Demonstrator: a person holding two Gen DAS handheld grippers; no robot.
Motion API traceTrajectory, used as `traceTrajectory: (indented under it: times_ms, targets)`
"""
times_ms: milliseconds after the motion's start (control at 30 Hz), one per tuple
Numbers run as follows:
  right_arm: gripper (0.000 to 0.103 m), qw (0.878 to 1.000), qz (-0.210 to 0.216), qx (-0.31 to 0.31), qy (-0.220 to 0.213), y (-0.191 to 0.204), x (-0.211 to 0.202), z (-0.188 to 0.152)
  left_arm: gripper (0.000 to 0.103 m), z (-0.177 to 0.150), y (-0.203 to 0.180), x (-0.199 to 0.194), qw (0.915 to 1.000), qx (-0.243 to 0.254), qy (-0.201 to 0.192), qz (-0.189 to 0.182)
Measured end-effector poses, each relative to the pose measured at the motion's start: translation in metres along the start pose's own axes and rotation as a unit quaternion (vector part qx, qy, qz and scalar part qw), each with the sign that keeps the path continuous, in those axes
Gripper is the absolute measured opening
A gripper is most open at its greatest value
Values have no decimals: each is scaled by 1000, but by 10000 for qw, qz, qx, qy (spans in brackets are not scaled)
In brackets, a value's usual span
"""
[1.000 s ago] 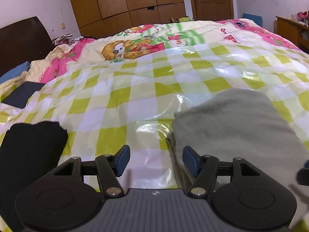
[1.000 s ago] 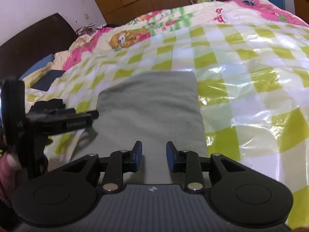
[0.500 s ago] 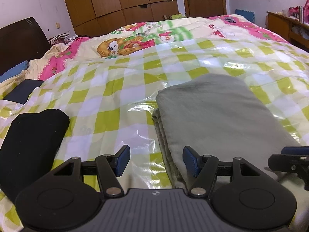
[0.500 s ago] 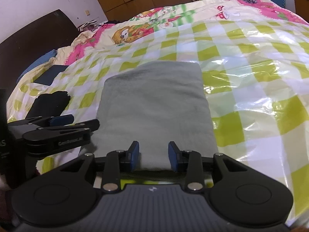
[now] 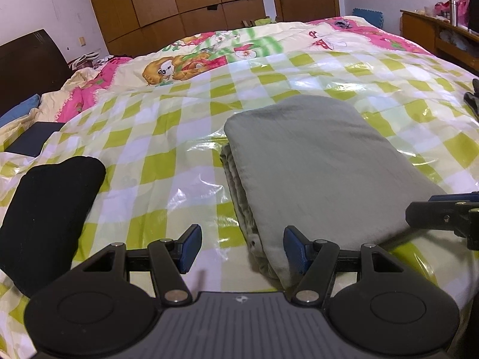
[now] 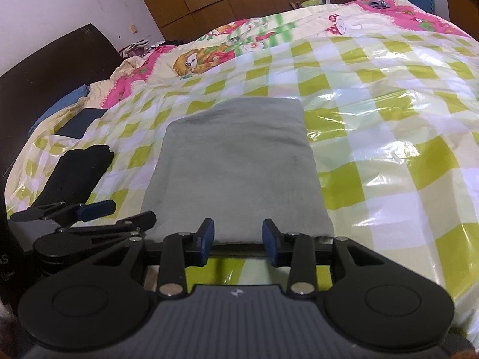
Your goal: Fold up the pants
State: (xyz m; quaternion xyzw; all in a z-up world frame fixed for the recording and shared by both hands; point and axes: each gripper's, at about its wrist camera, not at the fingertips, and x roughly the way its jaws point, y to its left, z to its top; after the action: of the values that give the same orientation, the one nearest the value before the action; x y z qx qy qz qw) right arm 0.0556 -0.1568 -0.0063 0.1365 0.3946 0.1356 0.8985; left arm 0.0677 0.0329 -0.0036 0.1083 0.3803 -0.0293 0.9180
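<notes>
The grey pants [image 5: 314, 164] lie folded in a flat rectangle on the checked plastic sheet [image 5: 167, 161]; they also show in the right wrist view [image 6: 236, 164]. My left gripper [image 5: 242, 248] is open and empty, just short of the stack's near left corner, with layered edges showing there. My right gripper [image 6: 238, 240] is open and empty, just behind the stack's near edge. The right gripper shows at the right edge of the left wrist view [image 5: 443, 212]. The left gripper shows at the left of the right wrist view [image 6: 89, 212].
A black folded garment [image 5: 48, 209] lies left of the pants, also seen in the right wrist view [image 6: 77, 170]. A cartoon quilt [image 5: 209, 53] covers the far bed. A dark book [image 5: 33, 140] lies far left. A wooden cabinet [image 5: 440, 36] stands right.
Both grippers have drawn back toward the near edge of the pants, so more of the folded stack shows. Both have stayed open and empty. The pants have not moved.
</notes>
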Motion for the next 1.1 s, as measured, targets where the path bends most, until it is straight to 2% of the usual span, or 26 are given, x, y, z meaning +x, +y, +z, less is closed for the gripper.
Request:
traceTrajectory:
  times_ms: [1100]
  targets:
    - [39,9996,69,228,176,-7,7,-9,75,-6,-3,-9,9998,-54,138,-152]
